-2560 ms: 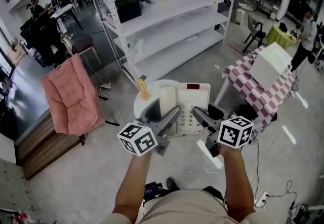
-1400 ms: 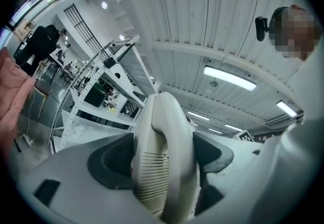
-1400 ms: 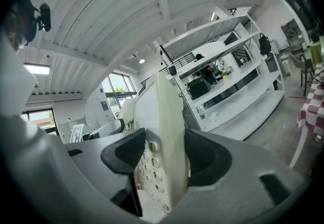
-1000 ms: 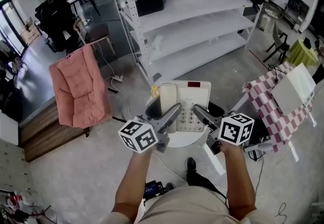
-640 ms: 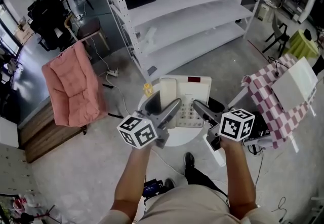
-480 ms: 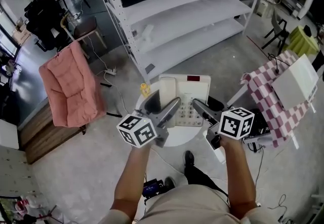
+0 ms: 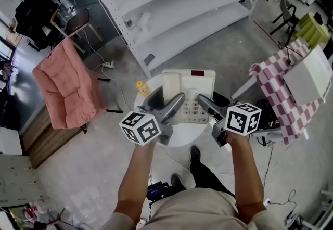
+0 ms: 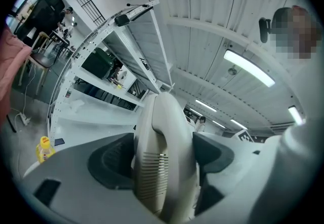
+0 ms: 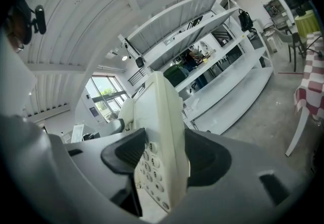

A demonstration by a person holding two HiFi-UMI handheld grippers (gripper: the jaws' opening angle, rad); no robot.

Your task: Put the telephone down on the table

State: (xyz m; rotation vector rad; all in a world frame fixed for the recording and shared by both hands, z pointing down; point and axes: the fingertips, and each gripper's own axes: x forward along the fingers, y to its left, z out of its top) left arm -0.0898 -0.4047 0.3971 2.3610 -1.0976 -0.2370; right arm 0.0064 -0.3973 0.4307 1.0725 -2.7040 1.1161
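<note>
A cream desk telephone (image 7: 190,91) with a red display strip is held in both grippers over a small round white table (image 7: 179,138). My left gripper (image 7: 169,100) is shut on its handset (image 8: 162,162), which fills the space between the dark pads in the left gripper view. My right gripper (image 7: 208,102) is shut on the keypad side of the telephone's body (image 9: 161,162). Both gripper views look up past the telephone towards the ceiling. I cannot tell whether the telephone touches the table.
A small yellow bottle (image 7: 140,87) stands at the table's left rim. Behind it runs a white shelving rack (image 7: 182,10). A pink padded chair (image 7: 65,86) stands at left, and a checked-cloth table with a white box (image 7: 291,88) at right. Cables lie on the floor.
The head view has tipped further down, so the shelving rack has slid towards the top edge. Both grippers keep the same hold on the telephone over the round table.
</note>
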